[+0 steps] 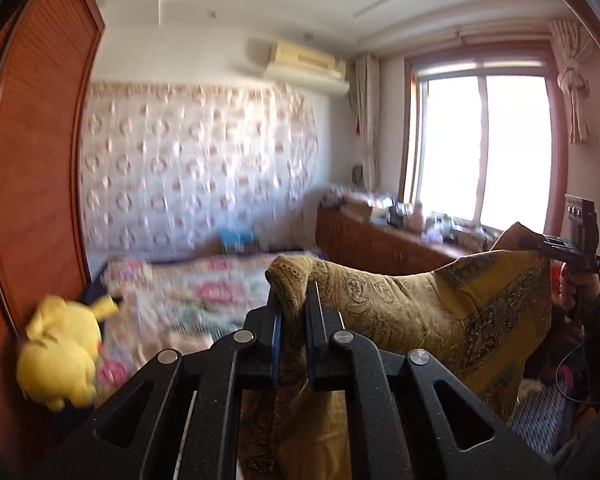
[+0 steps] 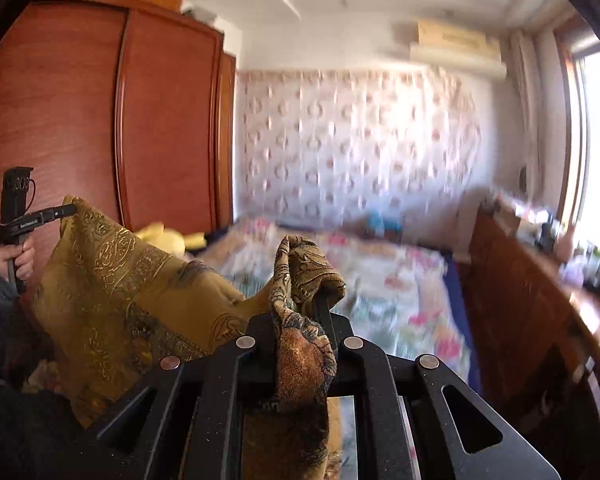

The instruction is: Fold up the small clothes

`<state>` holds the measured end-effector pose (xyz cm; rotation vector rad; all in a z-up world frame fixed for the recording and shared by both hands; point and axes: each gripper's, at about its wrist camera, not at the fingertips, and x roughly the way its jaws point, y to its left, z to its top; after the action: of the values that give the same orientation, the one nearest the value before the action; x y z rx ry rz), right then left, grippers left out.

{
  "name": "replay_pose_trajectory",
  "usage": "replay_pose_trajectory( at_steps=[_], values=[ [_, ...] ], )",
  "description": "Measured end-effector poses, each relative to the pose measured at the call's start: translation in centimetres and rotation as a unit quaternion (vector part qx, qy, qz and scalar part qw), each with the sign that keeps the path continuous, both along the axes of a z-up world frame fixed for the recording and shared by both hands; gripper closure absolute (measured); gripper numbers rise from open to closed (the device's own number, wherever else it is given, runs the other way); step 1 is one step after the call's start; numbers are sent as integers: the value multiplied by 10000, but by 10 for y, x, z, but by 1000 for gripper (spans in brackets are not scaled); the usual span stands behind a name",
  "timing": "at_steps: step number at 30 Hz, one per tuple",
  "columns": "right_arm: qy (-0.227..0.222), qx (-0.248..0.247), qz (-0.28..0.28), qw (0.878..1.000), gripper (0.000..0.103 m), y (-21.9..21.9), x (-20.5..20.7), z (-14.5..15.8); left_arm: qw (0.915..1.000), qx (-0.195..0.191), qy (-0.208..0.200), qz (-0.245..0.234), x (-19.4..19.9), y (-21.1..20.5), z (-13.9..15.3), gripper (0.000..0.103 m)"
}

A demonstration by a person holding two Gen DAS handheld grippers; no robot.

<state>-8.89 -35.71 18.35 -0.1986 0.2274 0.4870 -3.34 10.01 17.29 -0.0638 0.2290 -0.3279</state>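
Two corners of one garment are gripped at this moment. The mustard patterned cloth [image 1: 440, 312] hangs in the air, spanning the lower centre to the right of the left wrist view and the lower left to centre of the right wrist view. It sags between its two held corners and is not spread flat.

The left gripper [image 1: 294, 312] is clamped narrow on one bunched corner at the lower centre of its own view. The right gripper [image 2: 320, 300] is clamped narrow on the opposite corner, with a twisted wad of fabric draped over its fingers. Each gripper also appears in the other view, at the frame edge, held by a hand [image 2: 18, 258].

Below and beyond the cloth lies the bed [image 1: 188, 292] with a floral cover, at the centre of both views. A yellow plush toy [image 1: 60, 352] sits at the lower left of the left wrist view, beside the wooden wardrobe [image 2: 120, 120]. A window [image 1: 484, 148] occupies the upper right.

Risks from this state, as judged from the frames:
- The grip on each corner takes a bunched wad, not a flat hem. A layer may slip out under tension, causing the corner to drop.
- The slack span may fold on itself when lowered, producing a crooked first fold.
- Uneven corner height may lay the cloth skewed on the bed.
- The background is blurred; fine wrinkles in the cloth cannot be told.
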Motion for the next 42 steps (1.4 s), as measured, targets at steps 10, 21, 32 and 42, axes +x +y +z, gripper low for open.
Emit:
replay_pose_trajectory(
  at_steps=[10,21,32,42],
  values=[
    [-266,-370,-205,9988,91,33,58,54,9966,203,-58,793,80,39,15,93],
    [1140,-780,-524,9890,91,101,213,-52,9844,538,1283,1080,235,47,-109,93],
    [1872,-765,-408,9785,90,111,289,-53,9731,603,1950,1068,292,38,-152,93],
    [2284,-659,-644,9692,60,90,315,-85,9658,451,2423,804,293,37,-189,50]
  ],
)
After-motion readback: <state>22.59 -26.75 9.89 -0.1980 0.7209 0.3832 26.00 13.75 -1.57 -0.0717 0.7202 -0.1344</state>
